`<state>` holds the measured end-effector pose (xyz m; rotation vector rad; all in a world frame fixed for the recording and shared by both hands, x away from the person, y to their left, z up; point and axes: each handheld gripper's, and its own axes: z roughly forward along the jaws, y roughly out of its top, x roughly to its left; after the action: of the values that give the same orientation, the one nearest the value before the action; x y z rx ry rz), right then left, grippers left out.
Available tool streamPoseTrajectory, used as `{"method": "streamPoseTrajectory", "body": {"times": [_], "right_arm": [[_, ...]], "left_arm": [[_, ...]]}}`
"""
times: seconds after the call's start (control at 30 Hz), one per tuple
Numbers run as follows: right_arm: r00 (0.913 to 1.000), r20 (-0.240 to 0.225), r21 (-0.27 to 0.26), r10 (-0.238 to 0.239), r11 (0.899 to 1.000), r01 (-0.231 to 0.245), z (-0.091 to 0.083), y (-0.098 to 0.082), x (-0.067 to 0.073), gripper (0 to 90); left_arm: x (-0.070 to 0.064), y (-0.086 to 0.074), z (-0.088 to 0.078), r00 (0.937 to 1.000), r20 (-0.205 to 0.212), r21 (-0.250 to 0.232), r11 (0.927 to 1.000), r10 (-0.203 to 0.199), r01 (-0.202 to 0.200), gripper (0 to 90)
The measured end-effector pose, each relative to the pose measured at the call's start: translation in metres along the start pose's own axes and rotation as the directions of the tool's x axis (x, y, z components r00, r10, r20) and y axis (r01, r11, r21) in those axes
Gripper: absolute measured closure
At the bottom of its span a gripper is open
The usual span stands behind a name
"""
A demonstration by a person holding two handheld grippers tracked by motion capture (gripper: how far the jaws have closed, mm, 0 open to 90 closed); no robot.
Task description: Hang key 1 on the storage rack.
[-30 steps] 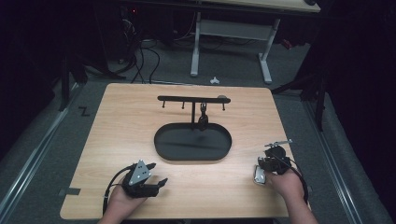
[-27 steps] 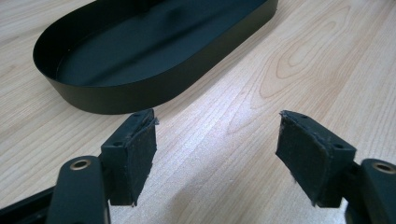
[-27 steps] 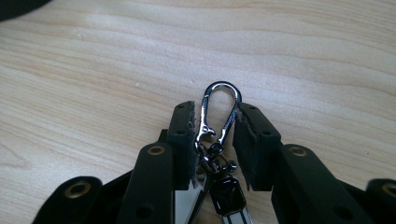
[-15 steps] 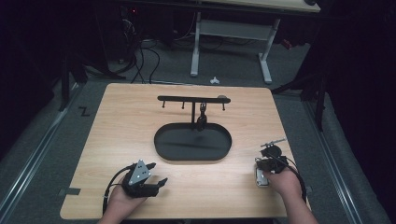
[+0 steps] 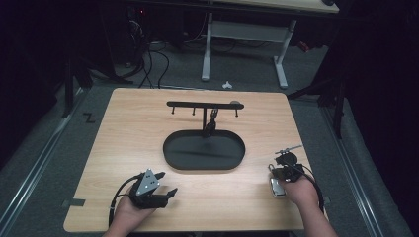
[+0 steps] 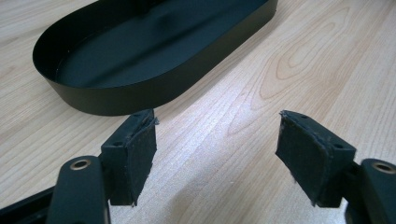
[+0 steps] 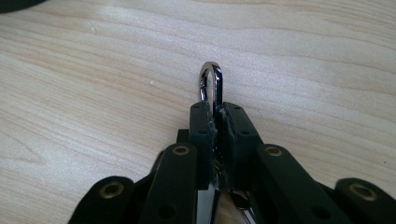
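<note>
While pinching metal ring (image 7: 211, 84), R gripper (image 7: 215, 112) jaws just closed | L gripper (image 6: 217, 156) spread, low over table (image 6: 289, 60).

This looks like a lab or test room: a plain wooden surface (image 5: 148, 128) stands alone on grey carpet (image 5: 183, 69) in a dark room, with tangled cables (image 5: 148, 59) and a white desk frame (image 5: 242, 49) behind it.

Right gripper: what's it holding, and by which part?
The right gripper, jaws just closed, pinches a metal ring by its lower part; the loop's top sticks out. Left gripper holds nothing.
</note>
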<state>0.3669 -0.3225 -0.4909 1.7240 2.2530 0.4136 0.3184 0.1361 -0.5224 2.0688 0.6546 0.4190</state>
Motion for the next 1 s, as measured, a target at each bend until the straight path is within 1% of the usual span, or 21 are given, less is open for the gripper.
{"method": "streamPoseTrajectory", "body": {"times": [0.13,0.27,0.3,0.33,0.37,0.43,0.6,0.7,0.87,1.0], "right_arm": [[1.0000,0.006,0.001,-0.007,1.000,0.007,0.0003,-0.0001,0.0012,83.2],[0.9998,0.003,0.006,-0.019,1.000,0.019,0.0010,-0.0005,0.0025,82.6],[0.9999,-0.001,0.006,-0.017,1.000,0.017,0.0021,-0.0007,0.0038,82.5],[0.9997,-0.002,0.018,-0.022,1.000,0.023,0.0026,-0.0005,0.0043,82.5],[0.9996,-0.006,0.018,-0.026,0.999,0.026,0.0034,-0.0009,0.0055,82.7],[0.9993,0.000,0.015,-0.037,0.999,0.037,0.0036,-0.0007,0.0062,82.9],[0.9991,-0.002,0.013,-0.042,0.999,0.042,0.0035,-0.0011,0.0061,82.9],[0.9989,-0.001,0.018,-0.046,0.999,0.046,0.0033,-0.0009,0.0065,83.0],[0.9989,-0.010,0.024,-0.046,0.999,0.046,0.0032,-0.0002,0.0056,83.0],[0.9987,-0.007,0.023,-0.050,0.998,0.050,0.0033,-0.0002,0.0063,83.4]], "left_arm": [[-0.0005,0.0002,-0.0001,1.0000,0.002,0.001,1.0000,0.002,-0.002,28.8],[-0.0004,0.0003,-0.0003,1.0000,0.003,0.001,1.0000,0.002,-0.002,28.9],[-0.0004,0.0003,-0.0003,1.0000,0.003,0.000,1.0000,0.002,-0.002,28.8],[-0.0004,0.0003,-0.0003,1.0000,0.003,0.000,1.0000,0.002,-0.002,28.9],[-0.0005,0.0004,-0.0003,1.0000,0.003,0.001,1.0000,0.003,-0.003,28.8],[-0.0006,0.0004,-0.0003,1.0000,0.003,0.000,1.0000,0.003,-0.003,28.9],[-0.0006,0.0005,-0.0003,1.0000,0.002,-0.004,1.0000,0.001,-0.001,28.9],[-0.0001,0.0012,-0.0010,0.9999,0.010,-0.009,0.9999,-0.013,0.013,28.8],[-0.0005,0.0020,-0.0015,0.9999,0.009,-0.009,0.9999,-0.010,0.010,29.3],[-0.0003,0.0020,-0.0015,0.9999,0.012,-0.010,0.9999,-0.010,0.010,29.7]]}}
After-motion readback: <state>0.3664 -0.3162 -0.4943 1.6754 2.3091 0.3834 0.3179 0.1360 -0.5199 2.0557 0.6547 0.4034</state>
